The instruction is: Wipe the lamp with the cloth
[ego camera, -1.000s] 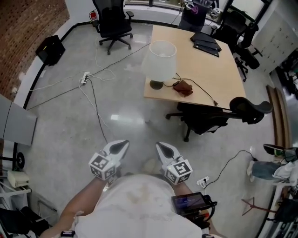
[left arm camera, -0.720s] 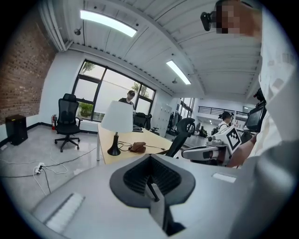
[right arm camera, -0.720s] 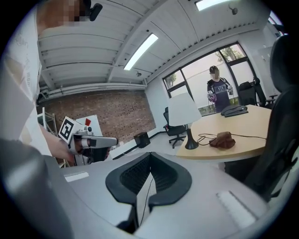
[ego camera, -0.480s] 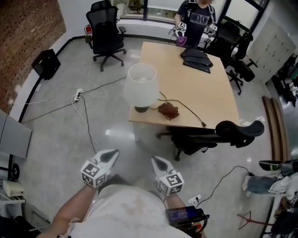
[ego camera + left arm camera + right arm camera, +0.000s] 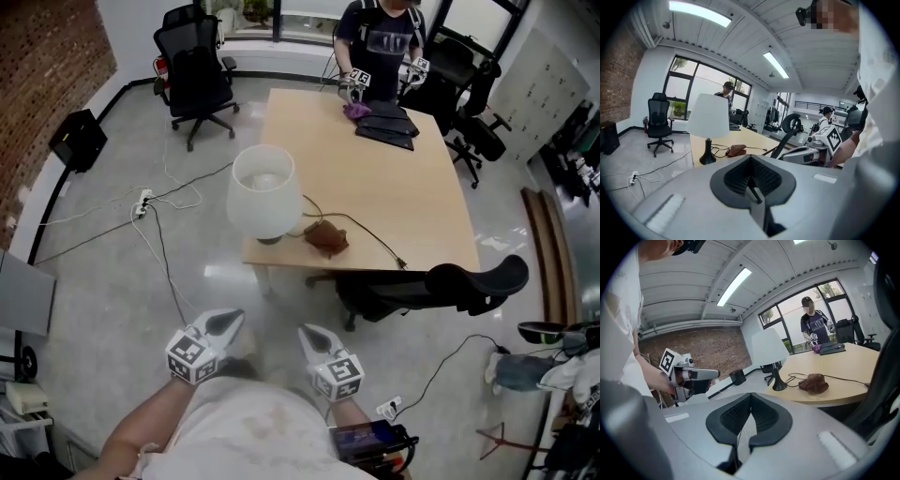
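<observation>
Both tongs empty, lamp and cloth well ahead.

The left gripper [image 5: 228, 323] and the right gripper [image 5: 309, 334] each have their jaws pressed together on nothing. The lamp [image 5: 262, 192] stands at twelve o'clock on the table's [image 5: 403, 178] near corner, with the brown cloth [image 5: 326, 237] just beside it at one o'clock. The cord [image 5: 370, 236] seems to run against the cloth, so a careless pinch could snag it and tip the lamp.

Lamp [image 5: 264, 192] on table [image 5: 394, 187] corner, cloth [image 5: 326, 237] just right of it — chair [image 5: 469, 281] at near edge
</observation>
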Demonstrator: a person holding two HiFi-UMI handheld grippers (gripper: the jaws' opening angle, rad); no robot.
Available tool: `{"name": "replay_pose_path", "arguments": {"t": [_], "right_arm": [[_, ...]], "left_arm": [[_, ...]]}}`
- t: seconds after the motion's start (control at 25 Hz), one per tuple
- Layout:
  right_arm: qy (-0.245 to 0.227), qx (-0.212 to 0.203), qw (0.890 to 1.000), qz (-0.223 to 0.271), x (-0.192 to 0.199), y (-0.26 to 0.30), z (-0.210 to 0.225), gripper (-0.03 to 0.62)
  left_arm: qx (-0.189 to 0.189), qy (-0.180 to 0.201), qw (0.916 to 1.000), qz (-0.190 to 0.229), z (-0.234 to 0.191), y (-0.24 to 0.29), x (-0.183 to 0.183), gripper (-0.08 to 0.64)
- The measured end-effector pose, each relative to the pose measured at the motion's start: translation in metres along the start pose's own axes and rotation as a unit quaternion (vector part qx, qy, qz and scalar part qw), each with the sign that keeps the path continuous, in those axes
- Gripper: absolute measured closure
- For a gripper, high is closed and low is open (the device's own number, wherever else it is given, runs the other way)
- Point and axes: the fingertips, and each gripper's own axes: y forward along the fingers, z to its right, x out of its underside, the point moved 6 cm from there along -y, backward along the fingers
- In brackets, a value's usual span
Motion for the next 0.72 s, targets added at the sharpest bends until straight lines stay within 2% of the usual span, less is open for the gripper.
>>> {"name": "replay_pose_path", "arguments": {"t": [0.12,0.44,0.72], "right_arm": [[0.008,0.015,1.0,-0.009,-0.002,0.011,0.011,0.578],[0.014,0.077,0.997,-0.007,-0.035,0.055,0.037,0.578],[-0.006,0.103,0.995,-0.011,-0.062,0.1,0.045,0.578]], "left_arm": [[0.021,-0.002,0.9998,-0.005,-0.006,0.02,-0.002,0.558],[0.079,0.028,0.9963,-0.02,-0.045,0.059,-0.015,0.558],[0.108,0.005,0.9942,-0.005,-0.091,0.084,-0.022,0.558]]}}
